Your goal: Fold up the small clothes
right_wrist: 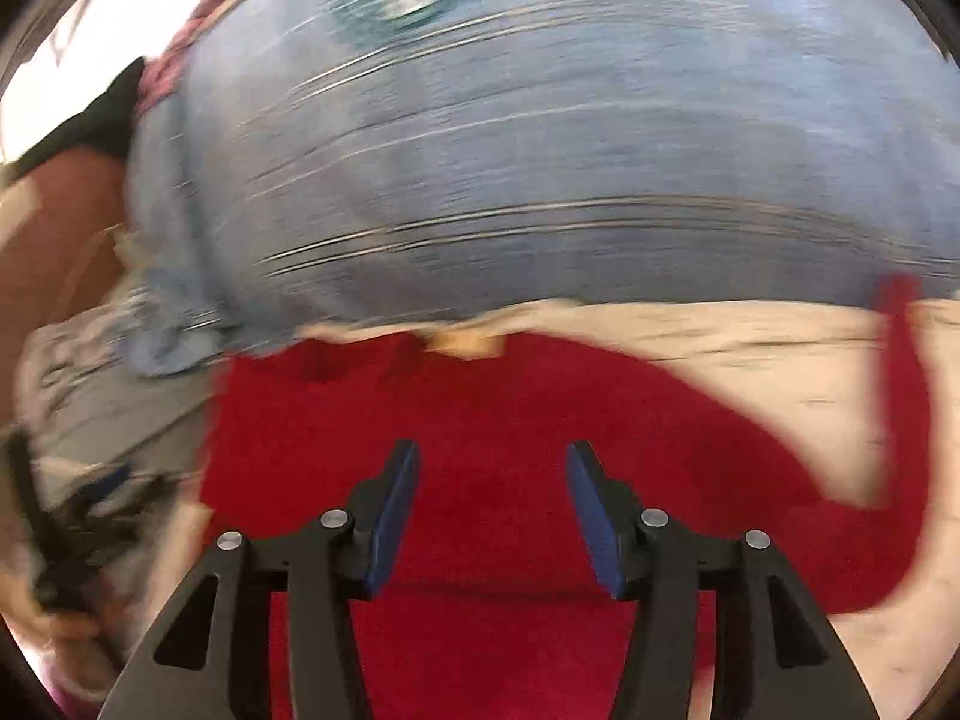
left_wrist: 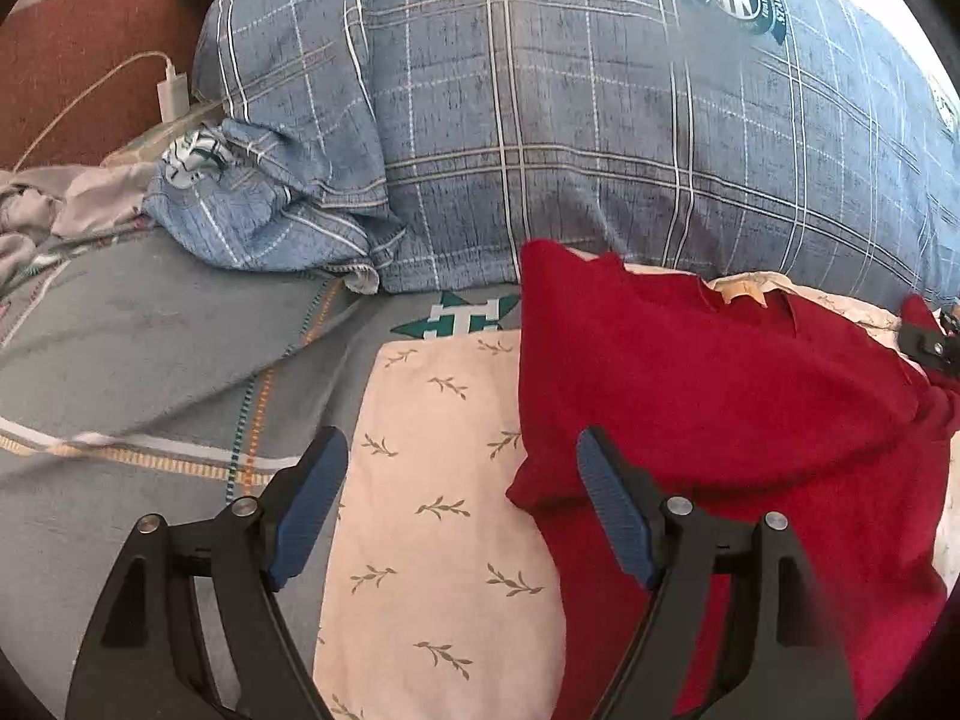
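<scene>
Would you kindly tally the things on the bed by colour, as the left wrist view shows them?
Red: 1, the garment
Blue: 1, the checked pillow
Cream: 1, the leaf-print cloth
White: 1, the charger
Total: 4

— What do I have behind the bed?
— I see a big blue plaid pillow (left_wrist: 540,120) on a grey sheet (left_wrist: 150,360), a white charger (left_wrist: 171,93) by a brown surface (left_wrist: 78,48), and bright daylight at top right.
</scene>
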The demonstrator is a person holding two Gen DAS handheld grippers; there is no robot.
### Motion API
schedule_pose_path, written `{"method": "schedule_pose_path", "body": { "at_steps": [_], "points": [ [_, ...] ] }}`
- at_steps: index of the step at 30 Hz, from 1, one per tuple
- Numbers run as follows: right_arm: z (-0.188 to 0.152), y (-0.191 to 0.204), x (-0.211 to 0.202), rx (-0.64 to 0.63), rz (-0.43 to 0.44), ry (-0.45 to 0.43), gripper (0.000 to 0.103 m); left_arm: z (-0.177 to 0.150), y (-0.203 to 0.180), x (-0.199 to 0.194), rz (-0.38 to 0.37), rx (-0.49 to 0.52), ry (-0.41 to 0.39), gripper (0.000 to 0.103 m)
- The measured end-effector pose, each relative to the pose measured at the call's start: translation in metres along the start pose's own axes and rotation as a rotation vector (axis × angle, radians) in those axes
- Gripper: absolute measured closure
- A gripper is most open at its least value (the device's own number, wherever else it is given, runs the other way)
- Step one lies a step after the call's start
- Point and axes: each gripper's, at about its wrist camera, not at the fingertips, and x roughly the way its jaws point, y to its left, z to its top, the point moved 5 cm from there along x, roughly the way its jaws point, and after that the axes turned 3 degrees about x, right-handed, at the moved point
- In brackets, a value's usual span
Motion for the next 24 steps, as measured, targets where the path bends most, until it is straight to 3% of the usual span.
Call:
{"method": "schedule_pose_path", "body": {
  "at_steps": [2, 5, 8, 12, 14, 15, 16, 18, 21, 24],
  "points": [
    [0.006, 0.04, 0.02, -0.055, 0.103, 0.034, 0.049, -0.006, 0.005, 0.004, -0.042, -0.01, 0.02, 0.024],
    [0.017, 0.1, 0.05, -0.17, 0.179, 0.074, 0.042, -0.015, 0.012, 0.009, -0.152, -0.023, 0.063, 0.024],
    [0.028, 0.151, 0.087, -0.312, 0.194, 0.11, 0.027, -0.021, 0.012, 0.015, -0.223, -0.029, 0.088, 0.024],
    [0.025, 0.191, 0.145, -0.444, 0.172, 0.223, 0.025, -0.025, 0.01, 0.031, -0.263, -0.03, 0.124, 0.024],
    [0.021, 0.198, 0.174, -0.472, 0.144, 0.271, 0.037, -0.028, 0.011, 0.038, -0.256, -0.03, 0.155, 0.024],
    [0.018, 0.197, 0.18, -0.475, 0.154, 0.281, 0.08, -0.028, 0.012, 0.039, -0.249, -0.027, 0.16, 0.024],
    [0.015, 0.197, 0.189, -0.477, 0.16, 0.303, 0.095, -0.028, 0.014, 0.04, -0.236, -0.021, 0.163, 0.024],
    [0.012, 0.197, 0.199, -0.459, 0.154, 0.321, 0.095, -0.025, 0.021, 0.038, -0.212, -0.009, 0.152, 0.024],
    [0.013, 0.206, 0.203, -0.43, 0.218, 0.289, 0.095, -0.02, 0.035, 0.036, -0.174, -0.02, 0.131, 0.024],
    [0.013, 0.216, 0.222, -0.389, 0.24, 0.297, 0.095, -0.015, 0.045, 0.036, -0.187, -0.07, 0.124, 0.024]
  ]
}}
